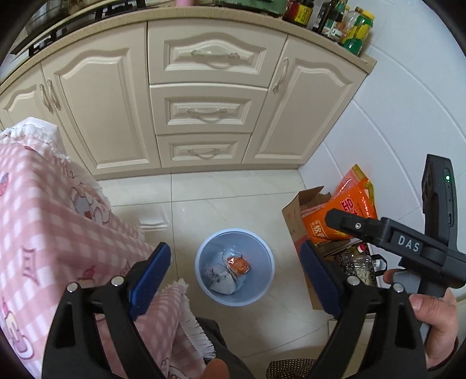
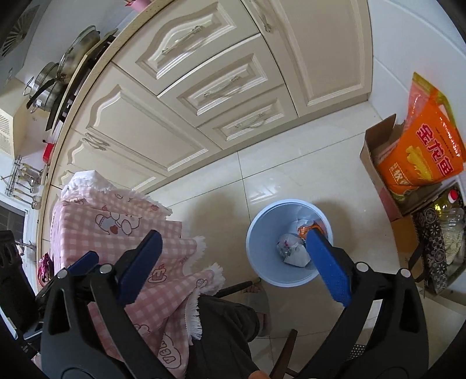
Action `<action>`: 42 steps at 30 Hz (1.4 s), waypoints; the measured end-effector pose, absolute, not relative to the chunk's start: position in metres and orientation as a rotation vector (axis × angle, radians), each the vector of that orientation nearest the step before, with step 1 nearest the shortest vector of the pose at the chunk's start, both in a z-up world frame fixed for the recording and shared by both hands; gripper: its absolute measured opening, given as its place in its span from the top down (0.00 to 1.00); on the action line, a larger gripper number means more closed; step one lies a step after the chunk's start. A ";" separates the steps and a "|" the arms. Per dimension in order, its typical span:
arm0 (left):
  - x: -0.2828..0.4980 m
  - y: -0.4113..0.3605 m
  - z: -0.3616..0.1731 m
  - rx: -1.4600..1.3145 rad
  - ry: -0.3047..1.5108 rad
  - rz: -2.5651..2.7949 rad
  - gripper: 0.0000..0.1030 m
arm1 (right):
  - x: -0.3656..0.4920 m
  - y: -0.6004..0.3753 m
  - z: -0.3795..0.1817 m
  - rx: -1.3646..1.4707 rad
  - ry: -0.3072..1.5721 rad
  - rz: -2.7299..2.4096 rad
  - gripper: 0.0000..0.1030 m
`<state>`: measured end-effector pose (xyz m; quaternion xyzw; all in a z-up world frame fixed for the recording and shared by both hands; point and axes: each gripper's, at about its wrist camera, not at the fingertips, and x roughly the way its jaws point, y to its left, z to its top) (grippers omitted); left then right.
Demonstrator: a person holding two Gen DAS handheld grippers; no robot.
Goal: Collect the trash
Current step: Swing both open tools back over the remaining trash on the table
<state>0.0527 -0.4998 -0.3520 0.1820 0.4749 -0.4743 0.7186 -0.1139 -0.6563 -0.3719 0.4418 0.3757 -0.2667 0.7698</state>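
left hand-held gripper (image 1: 234, 275) pointing down at the floor, its 2 blue pads (image 1: 150, 277) wide apart, nothing between them. straight below, at the middle of the left wrist view, a light blue trash bin (image 1: 204, 280) standing upright on the pale tiled floor (image 1: 233, 201). inside the bin, crumpled white trash (image 1: 221, 280) next to an orange wrapper (image 1: 239, 263), touching each other at the bottom.

right hand-held gripper (image 2: 233, 263) also aimed down, pads (image 2: 327, 266) spread wide, holding nothing. in the right wrist view, bin at about 3 o'clock from the middle, with 1 blue pad hanging over its opening and hiding part of the trash.

pink checked cloth (image 1: 49, 210) with small cartoon pictures and a white fringe at 9 o'clock, draped over something, near the bin but not touching it. cream cupboard doors and 3 drawers (image 1: 204, 110) at 12 o'clock, under a worktop (image 1: 233, 17) carrying bottles (image 1: 349, 26). open cardboard box (image 1: 297, 221) at 3 o'clock against the white wall, an orange bag (image 2: 428, 154) leaning in it. bare hand (image 1: 437, 320) at 4 o'clock in the left wrist view, wrapped round the black handle of the right hand-held gripper. dark trouser leg (image 2: 221, 335) at 6 o'clock.
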 end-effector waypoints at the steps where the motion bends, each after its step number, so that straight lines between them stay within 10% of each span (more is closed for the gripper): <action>1: 0.053 -0.497 -0.349 0.397 1.046 -1.052 0.14 | -0.113 -0.655 -0.369 0.953 0.814 -0.578 0.06; 42: 0.106 -0.202 -0.179 0.101 0.641 -0.676 0.14 | 0.055 -0.427 -0.180 0.505 0.697 -0.111 0.06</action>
